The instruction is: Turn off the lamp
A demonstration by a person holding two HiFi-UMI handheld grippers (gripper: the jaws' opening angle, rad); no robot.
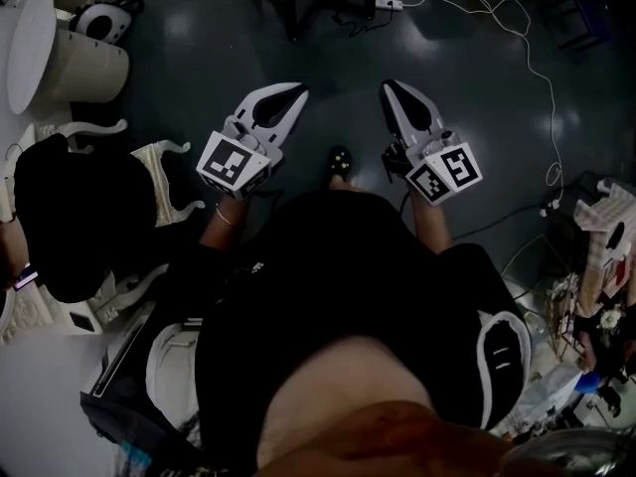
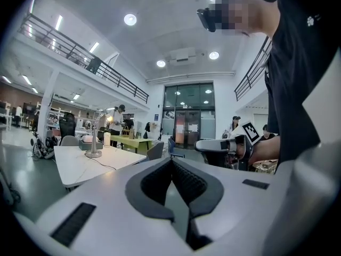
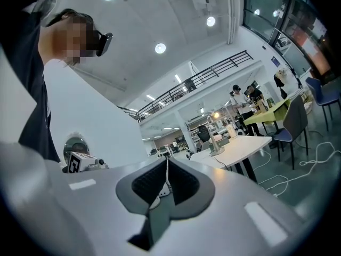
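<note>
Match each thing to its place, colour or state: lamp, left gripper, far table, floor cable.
Things:
1. lamp
2. left gripper
3. far table
4. cable

Descriptions:
a. green
b. lit, standing on the white table
c. trailing across the dark floor
d. shut, nothing between its jaws

Pairs: 1-b, 2-d, 3-a, 4-c
</note>
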